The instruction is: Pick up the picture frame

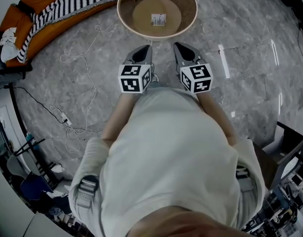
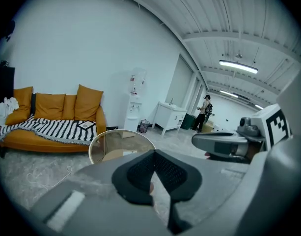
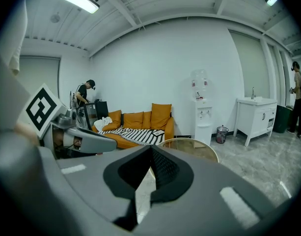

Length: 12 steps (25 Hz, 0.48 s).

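Observation:
The picture frame point(image 1: 158, 19) is small and pale and sits in the middle of a round glass table point(image 1: 122, 14), which is at the top of the head view. My left gripper point(image 1: 141, 53) and right gripper point(image 1: 183, 51) are side by side just short of the table's near rim, and both point at it. Both are shut with nothing between the jaws. In the left gripper view the closed pads point(image 2: 154, 154) cover the near part of the table point(image 2: 113, 137). In the right gripper view the closed pads point(image 3: 150, 150) do the same to the table point(image 3: 199, 149).
An orange sofa point(image 1: 52, 9) with a striped blanket stands to the left beyond the table. White cables point(image 1: 79, 78) trail across the grey floor on the left. A water dispenser point(image 3: 202, 107) and a white cabinet point(image 3: 256, 114) stand by the far wall. People stand in the background.

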Tool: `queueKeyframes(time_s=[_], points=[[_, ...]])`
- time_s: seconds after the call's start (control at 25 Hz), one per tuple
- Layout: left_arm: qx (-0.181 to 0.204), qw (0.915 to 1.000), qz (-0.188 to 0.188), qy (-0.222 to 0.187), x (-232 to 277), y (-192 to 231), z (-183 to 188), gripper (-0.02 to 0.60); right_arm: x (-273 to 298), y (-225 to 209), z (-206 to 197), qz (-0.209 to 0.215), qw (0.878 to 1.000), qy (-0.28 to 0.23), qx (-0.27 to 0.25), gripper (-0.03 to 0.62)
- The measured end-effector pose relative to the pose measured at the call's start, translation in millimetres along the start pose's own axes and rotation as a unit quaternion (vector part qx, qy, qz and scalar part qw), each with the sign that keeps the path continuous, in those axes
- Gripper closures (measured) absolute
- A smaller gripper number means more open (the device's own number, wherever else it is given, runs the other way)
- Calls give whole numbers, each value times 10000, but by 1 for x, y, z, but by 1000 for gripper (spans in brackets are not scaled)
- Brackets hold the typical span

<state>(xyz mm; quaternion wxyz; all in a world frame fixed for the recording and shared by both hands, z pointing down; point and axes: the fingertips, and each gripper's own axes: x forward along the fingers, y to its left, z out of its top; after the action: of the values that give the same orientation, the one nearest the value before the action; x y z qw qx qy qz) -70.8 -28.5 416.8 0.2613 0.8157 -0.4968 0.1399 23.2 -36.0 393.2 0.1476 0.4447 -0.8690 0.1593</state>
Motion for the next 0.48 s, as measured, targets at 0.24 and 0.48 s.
queueKeyframes(time_s=[0.24, 0.48], points=[[21, 9999, -84, 101, 25, 26, 16, 580, 37, -16, 11, -159, 9998, 45, 105, 592], [39, 9996, -107, 267, 46, 44, 14, 581, 62, -22, 3, -160, 9993, 295, 140, 571]])
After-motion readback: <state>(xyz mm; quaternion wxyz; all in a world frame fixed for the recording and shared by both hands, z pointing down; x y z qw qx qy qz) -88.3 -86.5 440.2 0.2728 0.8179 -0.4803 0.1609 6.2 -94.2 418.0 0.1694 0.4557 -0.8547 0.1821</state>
